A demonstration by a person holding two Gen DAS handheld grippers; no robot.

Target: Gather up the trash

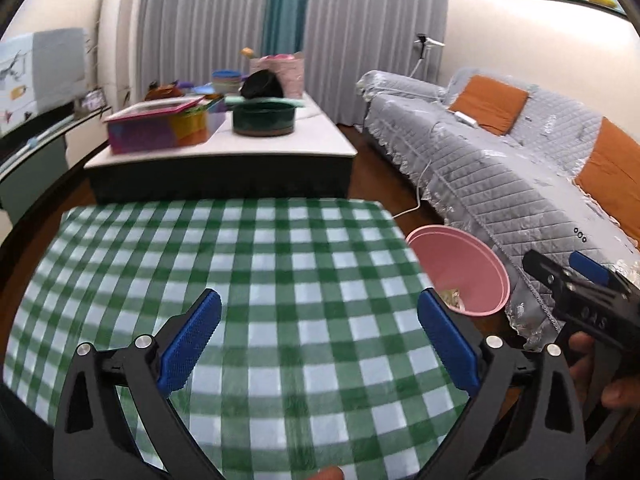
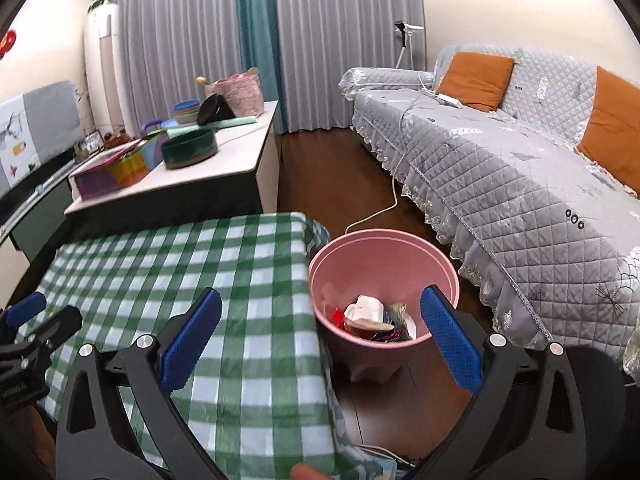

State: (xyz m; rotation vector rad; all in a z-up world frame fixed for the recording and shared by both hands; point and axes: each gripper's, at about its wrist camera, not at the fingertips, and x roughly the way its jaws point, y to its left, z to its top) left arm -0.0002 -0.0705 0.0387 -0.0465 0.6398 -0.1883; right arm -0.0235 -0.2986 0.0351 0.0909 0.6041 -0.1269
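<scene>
Green-checked tablecloth (image 1: 240, 280) bare; pink bin (image 2: 380, 248) holding wrappers (image 2: 372, 316); left gripper (image 1: 320, 344) and right gripper (image 2: 320, 344) spread wide, empty; probably finishing, next hunting leftover trash

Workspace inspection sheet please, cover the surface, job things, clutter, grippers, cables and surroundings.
Surface: green checked cloth, no trash seen on it.
Job's things: pink bin on the floor beside the cloth, wrappers inside.
Clutter: coloured box and green pot on the far table.
Grippers: left gripper and right gripper both open, nothing between the fingers.
Cables: white cable trailing from sofa to floor.
Surroundings: grey sofa, curtains.
</scene>
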